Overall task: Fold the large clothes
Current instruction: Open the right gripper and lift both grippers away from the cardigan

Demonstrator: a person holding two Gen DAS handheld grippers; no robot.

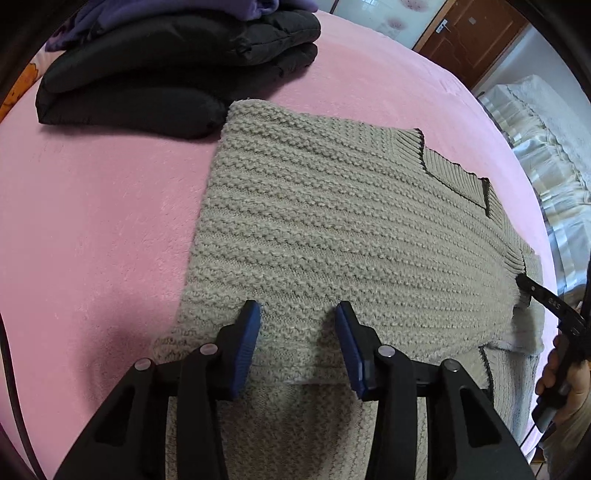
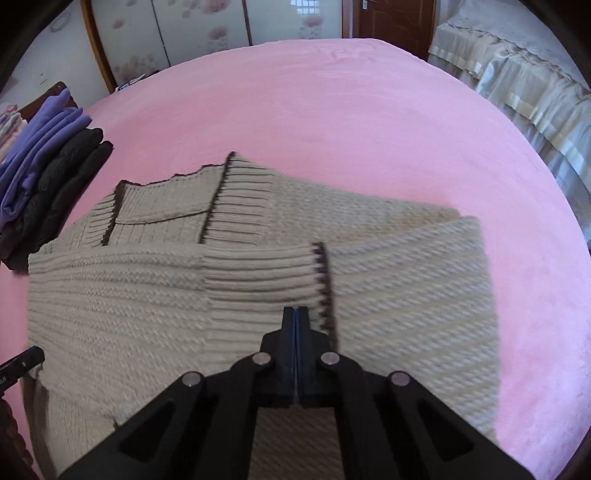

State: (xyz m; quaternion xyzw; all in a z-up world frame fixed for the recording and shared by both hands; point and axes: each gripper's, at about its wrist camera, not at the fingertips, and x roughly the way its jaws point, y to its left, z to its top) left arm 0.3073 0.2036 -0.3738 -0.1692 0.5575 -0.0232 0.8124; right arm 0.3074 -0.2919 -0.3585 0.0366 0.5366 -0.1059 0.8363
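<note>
A beige chunky-knit sweater (image 1: 332, 229) with dark-trimmed ribbed edges lies partly folded on the pink blanket; it also shows in the right wrist view (image 2: 147, 295). My left gripper (image 1: 297, 314) is open, its blue pads hovering over the sweater's near fold with nothing between them. My right gripper (image 2: 296, 310) is shut, its tips right at the ribbed cuff (image 2: 266, 273) of the sleeve laid across the body; whether any knit is pinched is hidden. The right gripper's tip also shows at the sweater's right edge in the left wrist view (image 1: 532, 288).
A pink blanket (image 2: 332, 110) covers the bed. A stack of folded black padded clothes (image 1: 166, 74) with purple garments (image 2: 40, 140) on top lies at the far left. A pale frilled bed cover (image 2: 517, 92) is to the right. A brown door (image 1: 476, 33) and wardrobe panels stand behind.
</note>
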